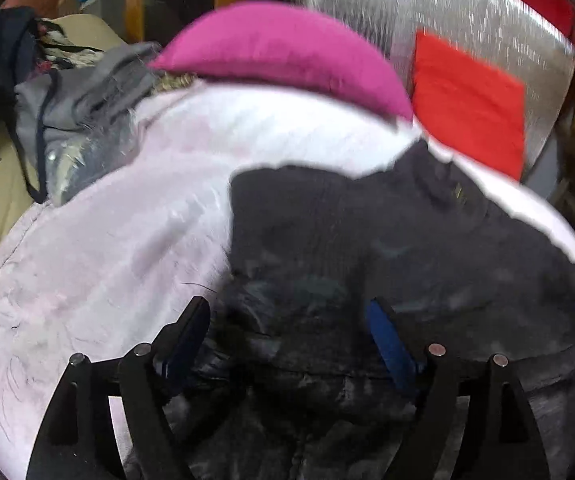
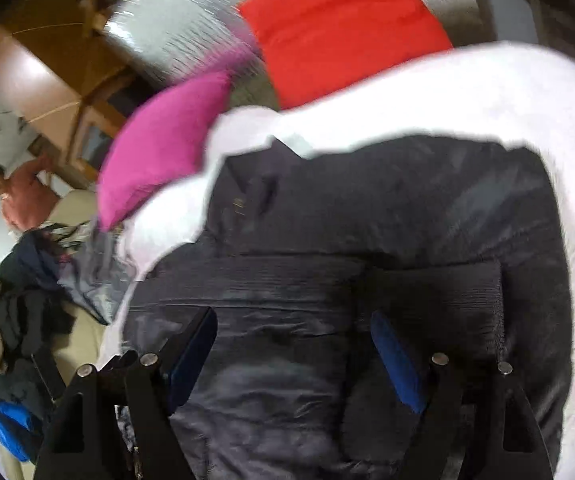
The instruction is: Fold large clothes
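Landmark is the dark jacket (image 1: 387,248), lying bunched on the pale pink-white bed cover (image 1: 99,240). It already looks partly folded: in the right wrist view a ribbed hem or cuff band crosses it and the collar end sits at its far side.

My left claw (image 1: 291,332) hangs just over the jacket's near-left edge, jaws wide apart, nothing between the blue pads (image 1: 391,352). My right claw (image 2: 293,344) is over the jacket's near middle, jaws also apart and empty, no fabric pinched.

Beyond the jacket: a magenta pillow (image 1: 287,52) at its far-left side, a red pillow (image 1: 471,108) at its far-right, and a silver headboard (image 1: 467,12) behind both. Left of the jacket, off the cover, is a grey garment (image 1: 83,100) and a heap of other clothes (image 2: 19,312). A person in a red top (image 2: 27,196) stands well beyond that heap.

My read: I'm between grips, reaching in for the next fold. Frames are blurred, so exact seams are hard to tell.

Next move calls for both claws dropping onto the near edge, 1 per corner, pinching only the top layers, then lifting together and carrying toward the collar end. Risk: slick fabric slipping or grabbing the bed cover too.
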`<state>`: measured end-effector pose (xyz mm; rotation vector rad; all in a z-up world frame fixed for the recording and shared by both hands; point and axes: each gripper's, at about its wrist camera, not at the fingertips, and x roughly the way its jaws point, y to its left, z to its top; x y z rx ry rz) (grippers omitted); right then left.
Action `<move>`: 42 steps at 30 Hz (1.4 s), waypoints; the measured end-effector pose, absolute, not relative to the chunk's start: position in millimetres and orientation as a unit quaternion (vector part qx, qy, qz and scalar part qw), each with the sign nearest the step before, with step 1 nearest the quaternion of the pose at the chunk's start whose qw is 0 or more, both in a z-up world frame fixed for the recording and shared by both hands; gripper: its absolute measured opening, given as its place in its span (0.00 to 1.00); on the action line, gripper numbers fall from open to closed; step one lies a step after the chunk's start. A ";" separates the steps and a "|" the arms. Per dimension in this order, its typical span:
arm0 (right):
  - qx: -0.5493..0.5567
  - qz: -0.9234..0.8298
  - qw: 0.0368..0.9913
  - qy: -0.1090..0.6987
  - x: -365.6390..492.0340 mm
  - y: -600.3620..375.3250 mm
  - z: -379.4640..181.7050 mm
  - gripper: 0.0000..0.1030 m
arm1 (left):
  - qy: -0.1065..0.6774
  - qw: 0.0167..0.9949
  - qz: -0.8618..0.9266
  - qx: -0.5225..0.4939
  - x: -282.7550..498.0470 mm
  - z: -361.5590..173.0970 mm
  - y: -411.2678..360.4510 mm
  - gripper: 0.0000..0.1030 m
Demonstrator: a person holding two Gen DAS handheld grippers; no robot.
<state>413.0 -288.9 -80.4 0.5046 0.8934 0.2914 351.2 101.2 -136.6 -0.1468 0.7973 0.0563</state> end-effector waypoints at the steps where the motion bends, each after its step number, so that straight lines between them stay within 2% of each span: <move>1: 0.240 0.149 0.864 0.418 406.5 -288.7 -75.2 0.80 | 0.382 0.920 0.032 -0.079 348.1 -133.1 106.1 0.80; 4: 0.240 0.153 0.865 0.414 392.9 -290.7 -74.2 0.81 | 0.406 0.906 0.060 -0.102 354.6 -143.7 124.4 0.80; 7: 0.234 0.122 0.850 0.455 399.7 -298.1 -106.5 0.82 | 0.479 0.867 0.083 -0.112 373.9 -179.9 136.8 0.84; 9: 0.247 0.118 0.843 0.463 404.3 -303.5 -118.3 0.82 | 0.475 0.867 0.088 -0.124 374.9 -181.2 140.6 0.84; 16: 0.260 0.149 0.860 0.412 374.2 -309.4 -82.5 0.82 | 0.424 0.897 0.090 -0.094 350.0 -151.2 131.4 0.84; 21: 0.252 0.114 0.843 0.461 388.0 -313.0 -115.3 0.82 | 0.454 0.882 0.088 -0.091 344.8 -160.8 129.1 0.84; 27: 0.229 0.139 0.872 0.410 343.3 -316.1 -64.8 0.82 | 0.420 0.900 0.069 -0.091 304.7 -130.0 136.7 0.84; 33: 0.238 0.121 0.872 0.409 290.4 -339.1 -64.7 0.82 | 0.412 0.908 0.050 -0.061 261.2 -125.2 134.8 0.84; 37: 0.238 0.116 0.867 0.423 293.0 -337.5 -69.4 0.82 | 0.414 0.907 0.043 -0.064 256.4 -123.3 130.1 0.84; 42: 0.228 0.108 0.868 0.428 337.2 -328.2 -68.7 0.82 | 0.400 0.915 0.024 -0.043 281.7 -108.8 103.7 0.84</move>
